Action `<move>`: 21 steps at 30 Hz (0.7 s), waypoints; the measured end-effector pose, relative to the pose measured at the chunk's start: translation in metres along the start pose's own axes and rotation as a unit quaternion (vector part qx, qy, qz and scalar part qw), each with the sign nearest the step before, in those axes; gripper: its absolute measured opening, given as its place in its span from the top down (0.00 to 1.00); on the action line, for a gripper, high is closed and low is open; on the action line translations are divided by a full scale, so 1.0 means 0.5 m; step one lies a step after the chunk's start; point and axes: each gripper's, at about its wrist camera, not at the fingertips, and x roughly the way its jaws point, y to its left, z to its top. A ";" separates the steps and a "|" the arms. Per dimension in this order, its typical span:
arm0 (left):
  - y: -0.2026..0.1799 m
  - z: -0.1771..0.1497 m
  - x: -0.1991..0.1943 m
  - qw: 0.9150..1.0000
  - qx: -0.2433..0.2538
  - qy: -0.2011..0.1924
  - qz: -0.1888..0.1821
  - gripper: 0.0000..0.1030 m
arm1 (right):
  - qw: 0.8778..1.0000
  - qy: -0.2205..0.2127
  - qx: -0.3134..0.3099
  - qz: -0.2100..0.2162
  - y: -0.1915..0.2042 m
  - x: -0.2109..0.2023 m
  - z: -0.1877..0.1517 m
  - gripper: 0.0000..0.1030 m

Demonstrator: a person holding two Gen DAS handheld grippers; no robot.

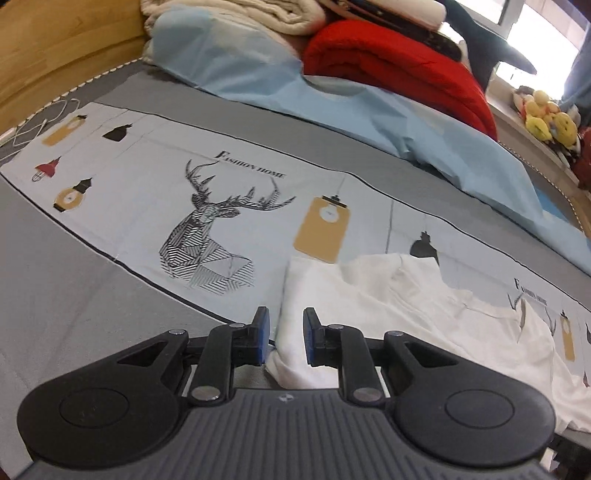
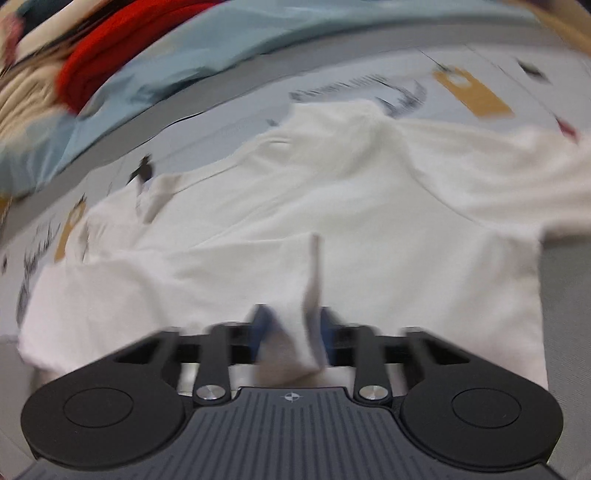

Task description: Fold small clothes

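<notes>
A white garment [image 1: 406, 302] lies spread on a grey bed sheet with a deer print [image 1: 207, 229], at the lower right of the left wrist view. My left gripper [image 1: 286, 332] points down at the garment's near left corner. Its blue pads [image 1: 263, 332] stand a little apart, with the cloth edge between them and a gap beside the left pad. In the blurred right wrist view the white garment [image 2: 332, 184] fills the middle. My right gripper [image 2: 293, 328] has a raised fold of this cloth pinched between its pads.
A light blue sheet [image 1: 332, 110] lies bunched along the far side of the bed, with a red blanket [image 1: 388, 62] and a cream blanket [image 1: 229, 14] behind it. A wooden headboard [image 1: 55, 48] and a white cable [image 1: 40, 125] are at the left. Plush toys [image 1: 546, 118] sit at the right.
</notes>
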 end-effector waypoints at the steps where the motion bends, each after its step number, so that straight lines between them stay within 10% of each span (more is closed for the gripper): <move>1: 0.003 0.002 0.003 1.000 -0.001 0.000 0.002 0.81 | 1.000 -0.009 -0.029 -0.005 0.018 -0.002 -0.002 0.91; 10: 0.014 0.004 0.009 1.000 -0.006 0.007 0.003 0.81 | 0.976 -0.216 -0.001 -0.001 -0.003 -0.181 0.081 0.94; 15: -0.006 -0.002 0.024 1.000 0.011 0.019 0.000 0.81 | 0.982 -0.148 0.059 -0.102 -0.130 -0.107 0.085 0.94; 21: -0.039 -0.013 0.048 0.998 0.030 0.042 -0.031 0.81 | 0.979 -0.189 0.014 -0.076 -0.121 -0.126 0.097 0.94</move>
